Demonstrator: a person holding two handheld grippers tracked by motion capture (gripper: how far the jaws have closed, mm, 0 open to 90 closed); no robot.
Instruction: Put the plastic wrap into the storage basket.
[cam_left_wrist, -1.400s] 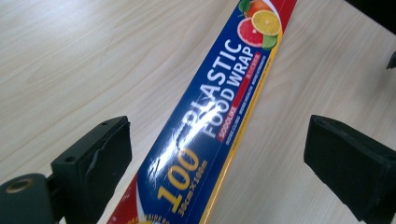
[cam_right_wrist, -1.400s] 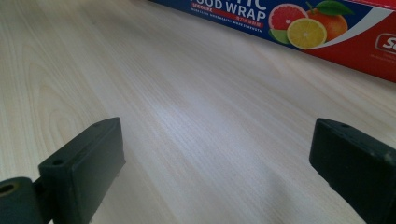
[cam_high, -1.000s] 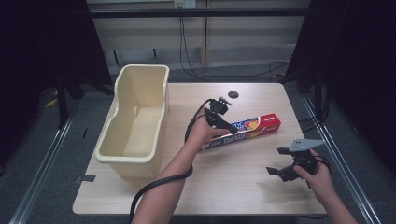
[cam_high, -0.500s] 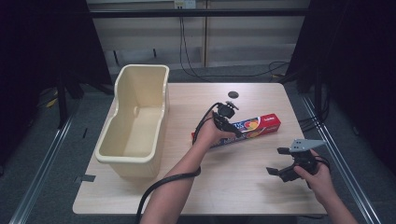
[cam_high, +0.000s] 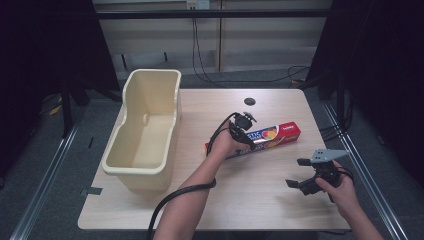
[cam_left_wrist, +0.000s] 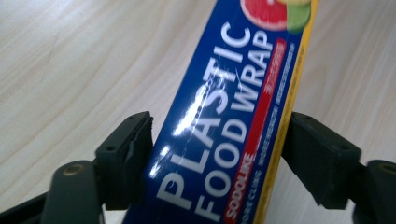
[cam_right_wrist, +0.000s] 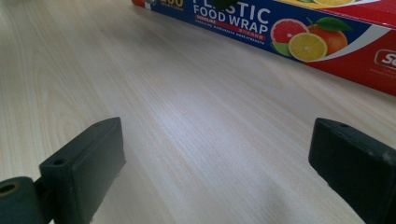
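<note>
Two jaws of the left gripper have just been closing and clamp the plastic food wrap box, which lies mid-table beside the cream bin in the high view; the right gripper rests with jaws spread, nothing between them.

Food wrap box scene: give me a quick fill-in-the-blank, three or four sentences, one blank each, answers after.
1. The left gripper has its jaws on either side of the ____ box.
2. The big tub at the table's left edge is coloured ____.
3. The right gripper has its jaws ____, with only bare table between them.
4. The large white words on the box read PLASTIC FOOD ____.

Missing words: food wrap; cream; open; WRAP
</note>
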